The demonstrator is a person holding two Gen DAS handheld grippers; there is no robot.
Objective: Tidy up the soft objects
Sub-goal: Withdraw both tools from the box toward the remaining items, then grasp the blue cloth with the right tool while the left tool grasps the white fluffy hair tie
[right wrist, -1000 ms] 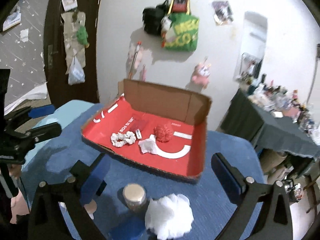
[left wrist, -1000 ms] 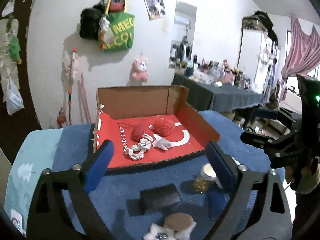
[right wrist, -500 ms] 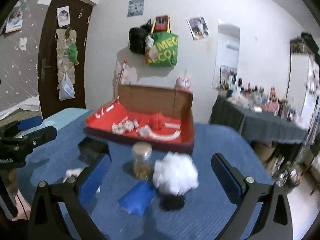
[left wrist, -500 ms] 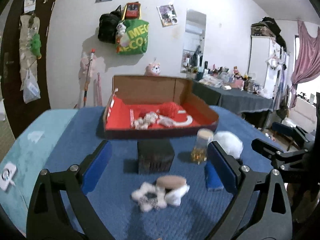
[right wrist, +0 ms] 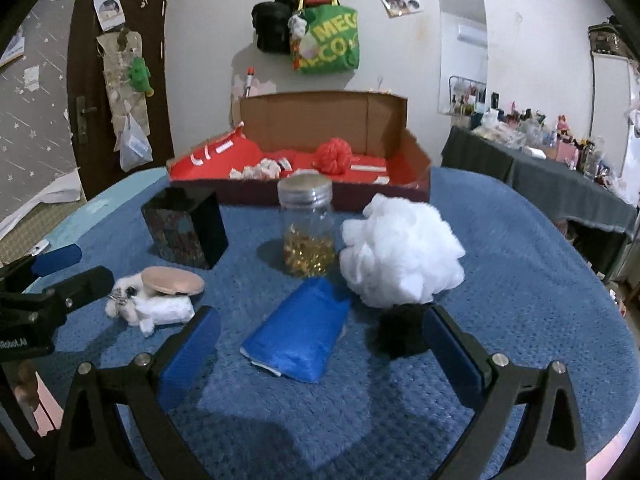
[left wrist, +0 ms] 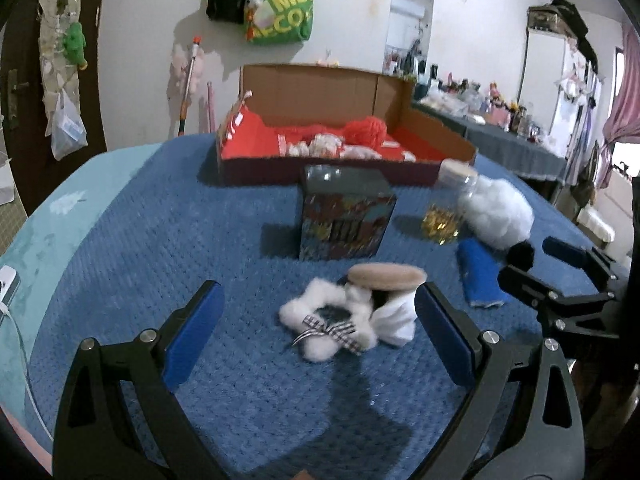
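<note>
Blue knitted cover point(right wrist: 520, 280) over the whole surface, with a glass jar point(right wrist: 308, 228) of gold bits standing near the middle as landmark. Behind the jar, an open cardboard box point(right wrist: 384, 120) lined red, holding a red mesh puff point(right wrist: 335, 156) and a small white scrunchie point(right wrist: 264, 168). Just right of the jar, touching or nearly so, a white mesh puff point(right wrist: 400, 252). In front of the jar, a blue folded cloth point(right wrist: 300, 332); right of that cloth, a small black pompom point(right wrist: 404, 330) (fuzzy, edges blurred). Left of the jar, a dark patterned square box point(right wrist: 186, 232). Further front-left of the jar, a fluffy white scrunchie with a checked bow point(left wrist: 328, 320), a white rolled cloth point(left wrist: 394, 316) and a beige round lid point(left wrist: 386, 276) lying partly on top of them.

Left gripper point(left wrist: 320, 340) spread wide, empty, bracketing the fluffy scrunchie pile without touching. Right gripper point(right wrist: 320, 352) likewise wide apart and empty, low over the blue folded cloth, its right pad just beside the pompom.
</note>
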